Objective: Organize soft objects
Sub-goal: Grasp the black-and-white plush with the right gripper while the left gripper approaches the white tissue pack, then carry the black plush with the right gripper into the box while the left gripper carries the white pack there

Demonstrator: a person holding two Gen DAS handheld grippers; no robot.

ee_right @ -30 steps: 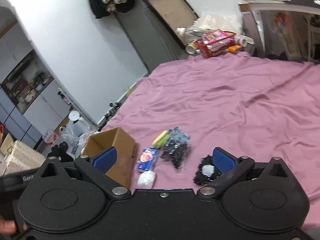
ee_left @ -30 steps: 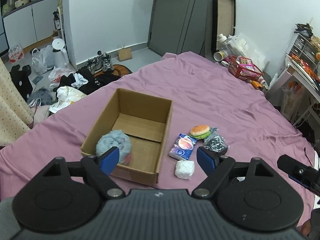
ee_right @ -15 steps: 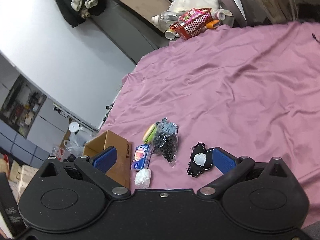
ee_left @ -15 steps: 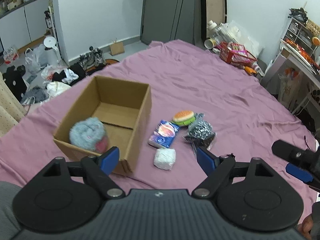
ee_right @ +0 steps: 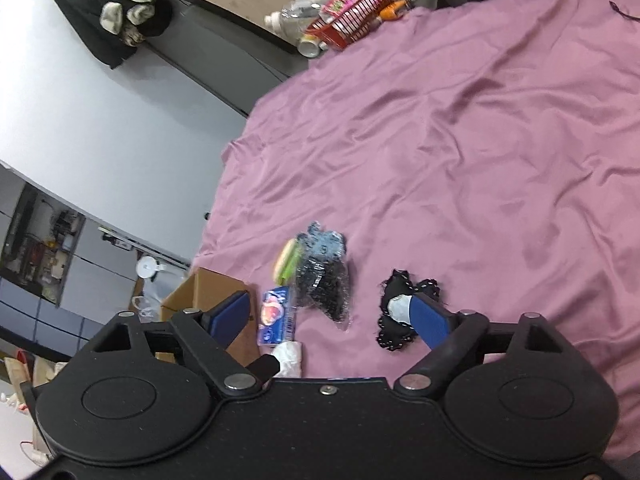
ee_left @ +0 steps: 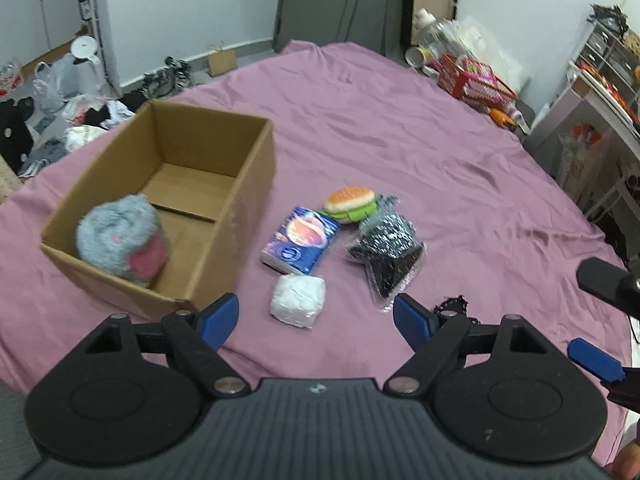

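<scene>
An open cardboard box (ee_left: 256, 168) (ee_right: 208, 288) lies on the purple bedsheet (ee_left: 400, 128) with a grey-blue furry toy (ee_left: 120, 236) inside. Beside it lie a blue tissue pack (ee_left: 300, 238) (ee_right: 276, 312), a burger toy (ee_left: 350, 202) (ee_right: 287, 260), a black item in a clear bag (ee_left: 386, 246) (ee_right: 324, 280), a white wad (ee_left: 298, 299) (ee_right: 289, 354) and a black lace piece (ee_right: 400, 312) (ee_left: 452, 305). My left gripper (ee_left: 316, 318) hangs open over the white wad. My right gripper (ee_right: 332, 316) is closing with nothing between its pads, near the lace piece.
A red basket (ee_left: 474, 82) (ee_right: 348, 16) with bottles and cans stands at the bed's far corner. Clothes, bags and shoes litter the floor (ee_left: 80, 96) left of the bed. Shelving (ee_left: 604, 80) stands on the right. A wide stretch of sheet lies beyond the objects.
Both grippers came lower and nearer the objects, which now look larger. The right view rolled, tilting the scene, and the right jaws narrowed slightly. The left jaws kept their width.
</scene>
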